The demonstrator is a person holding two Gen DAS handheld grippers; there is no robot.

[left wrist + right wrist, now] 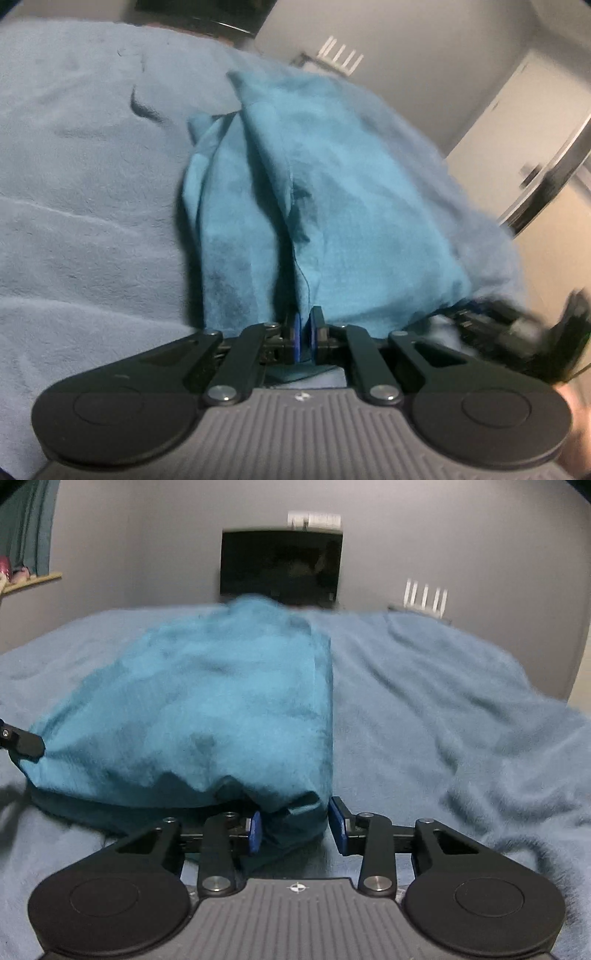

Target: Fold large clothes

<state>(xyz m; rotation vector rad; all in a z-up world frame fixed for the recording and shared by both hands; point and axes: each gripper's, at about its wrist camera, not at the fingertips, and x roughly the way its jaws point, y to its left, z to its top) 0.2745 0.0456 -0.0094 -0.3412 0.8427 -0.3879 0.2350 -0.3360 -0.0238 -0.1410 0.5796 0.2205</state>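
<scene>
With the left gripper [303, 334] clenched on the teal garment [295, 192] and the right gripper [295, 825] released around its corner, pinch that corner before lifting evenly off the bed [461, 701].

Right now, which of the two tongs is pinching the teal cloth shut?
The left tongs: blue pads nearly together on the teal garment. The right tongs stand open, cloth loose between them.

teal garment [207, 701], pale blue blanket [443, 709], black screen [280, 568]
</scene>
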